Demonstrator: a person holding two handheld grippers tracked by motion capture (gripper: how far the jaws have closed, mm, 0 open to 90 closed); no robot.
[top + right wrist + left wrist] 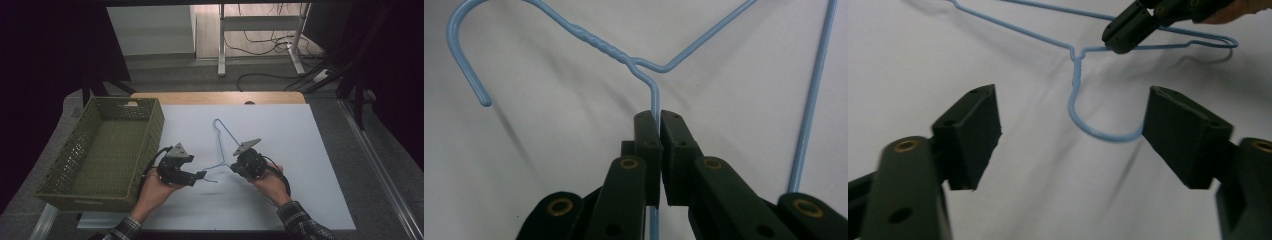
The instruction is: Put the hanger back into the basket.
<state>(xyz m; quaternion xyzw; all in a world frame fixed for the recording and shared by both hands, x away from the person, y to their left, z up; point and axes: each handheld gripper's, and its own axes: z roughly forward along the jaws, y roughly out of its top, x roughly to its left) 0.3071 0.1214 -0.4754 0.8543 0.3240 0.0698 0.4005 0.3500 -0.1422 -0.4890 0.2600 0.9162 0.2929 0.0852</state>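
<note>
No text, label, brand, number or sign can be read anywhere in these pictures. The thin light-blue wire clothes hanger (223, 145), the olive-green woven plastic basket (80, 150) and the plain white sheet covering the surface (300, 150) all carry no visible marking. The black jaws in the two gripper views show brass-coloured screws and no lettering.

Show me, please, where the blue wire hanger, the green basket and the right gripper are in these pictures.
blue wire hanger (604, 46): right gripper view, on the twisted neck below the hook.
green basket (156, 131): high view, on its right wall.
right gripper (659, 120): right gripper view, at the fingertips clamped on the wire.
</note>
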